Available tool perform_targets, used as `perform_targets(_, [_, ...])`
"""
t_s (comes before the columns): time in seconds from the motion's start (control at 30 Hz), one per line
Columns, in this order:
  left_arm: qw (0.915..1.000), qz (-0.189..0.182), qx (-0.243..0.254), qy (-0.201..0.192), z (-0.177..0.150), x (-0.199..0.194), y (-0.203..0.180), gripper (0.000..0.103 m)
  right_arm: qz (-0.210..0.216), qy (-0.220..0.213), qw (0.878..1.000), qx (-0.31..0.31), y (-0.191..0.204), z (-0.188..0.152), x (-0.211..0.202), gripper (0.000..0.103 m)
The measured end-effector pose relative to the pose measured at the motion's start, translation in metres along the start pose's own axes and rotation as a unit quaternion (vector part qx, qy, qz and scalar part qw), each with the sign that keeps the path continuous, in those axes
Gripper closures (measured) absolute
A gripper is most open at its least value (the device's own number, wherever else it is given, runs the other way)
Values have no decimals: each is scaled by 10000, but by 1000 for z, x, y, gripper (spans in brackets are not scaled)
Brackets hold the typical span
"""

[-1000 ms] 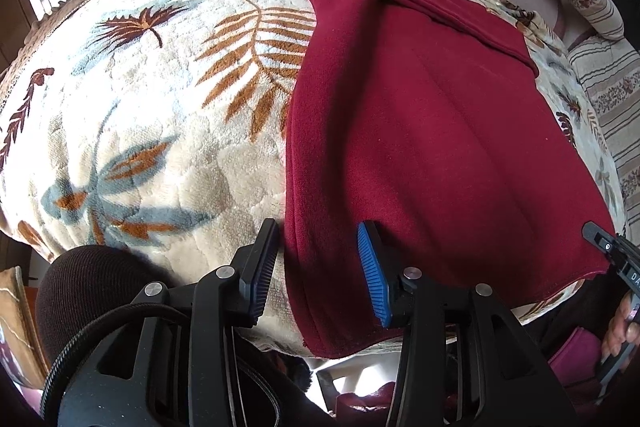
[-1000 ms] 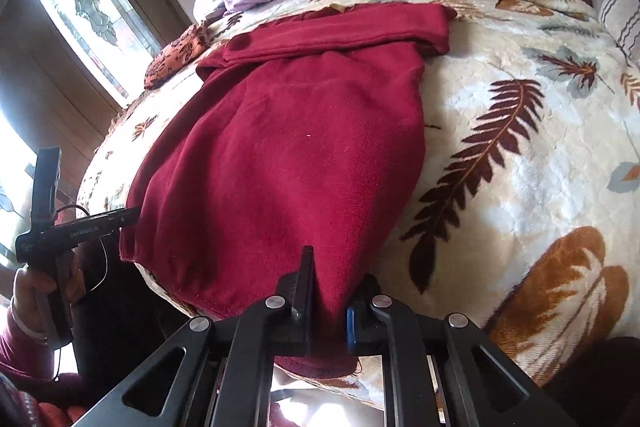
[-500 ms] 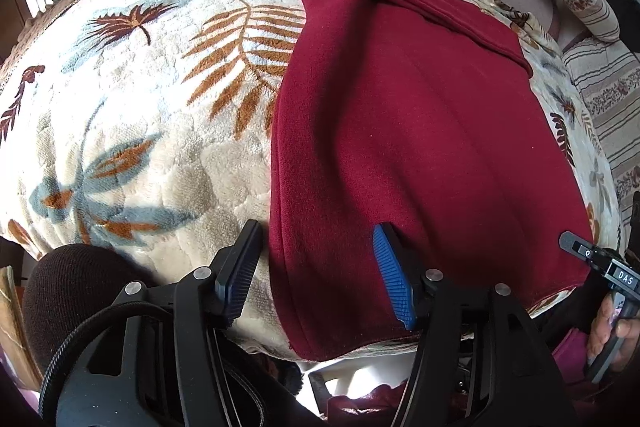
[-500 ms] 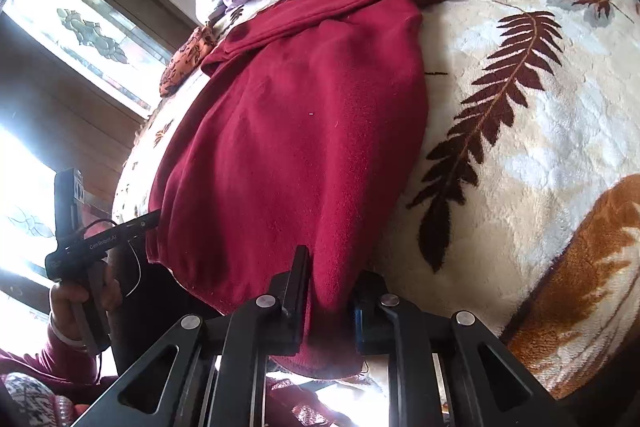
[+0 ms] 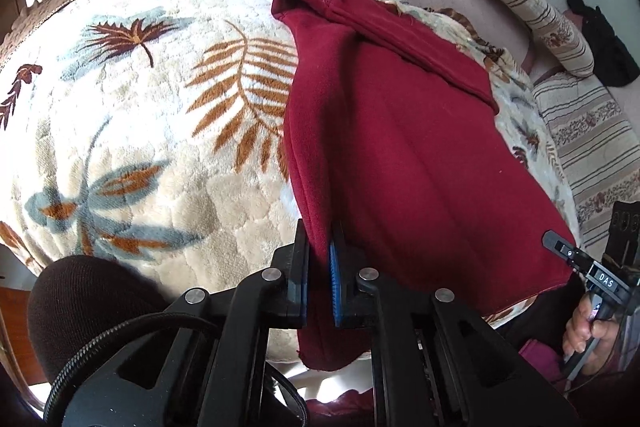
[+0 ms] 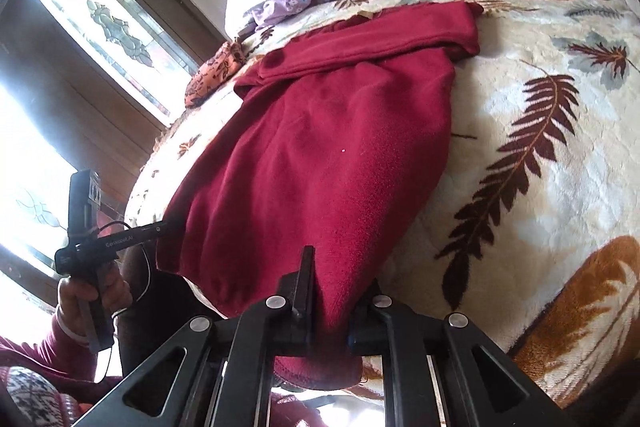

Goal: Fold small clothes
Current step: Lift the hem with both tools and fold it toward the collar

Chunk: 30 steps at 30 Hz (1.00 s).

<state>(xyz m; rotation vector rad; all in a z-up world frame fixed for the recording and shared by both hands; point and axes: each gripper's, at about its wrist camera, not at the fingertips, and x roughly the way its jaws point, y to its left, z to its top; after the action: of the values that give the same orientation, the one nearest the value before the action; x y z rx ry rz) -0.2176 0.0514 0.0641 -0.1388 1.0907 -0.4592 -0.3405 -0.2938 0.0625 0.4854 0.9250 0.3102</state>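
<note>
Left wrist view: left hand-held gripper (image 5: 318,277) has just closed, clamping the red fleece garment (image 5: 404,147). Right hand-held gripper (image 6: 330,301) pinches its other near corner. Next, probably, lift both corners together toward the far hem.

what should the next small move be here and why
Probably lift both near corners together and carry them toward the far folded band. The left gripper has just closed on the left near edge of the red garment, and the right gripper pinches the other near corner. The garment lies flat on the leaf-print blanket, so a fold in half looks ready.
</note>
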Motion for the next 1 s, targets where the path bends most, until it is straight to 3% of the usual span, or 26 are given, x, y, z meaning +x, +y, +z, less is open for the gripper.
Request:
perform_targets(0.27, [9980,-87,-74,-617,47,-16,-5,96,308,-573,9978,152,6,43,-13,93])
perform_targets(0.5, [9947,106,61,-1021,115,-3,-18,96,109,-979,9950,166,2,99,-1,93])
perform_targets(0.7, [9922,332,141,-1192,185,28,-26,96,-85,-1136,9930,320,-17,157,18,93])
perform_targets(1.0, [9928,640,134,-1007,269,101,-32,96,-353,-1083,9916,619,-67,239,64,93])
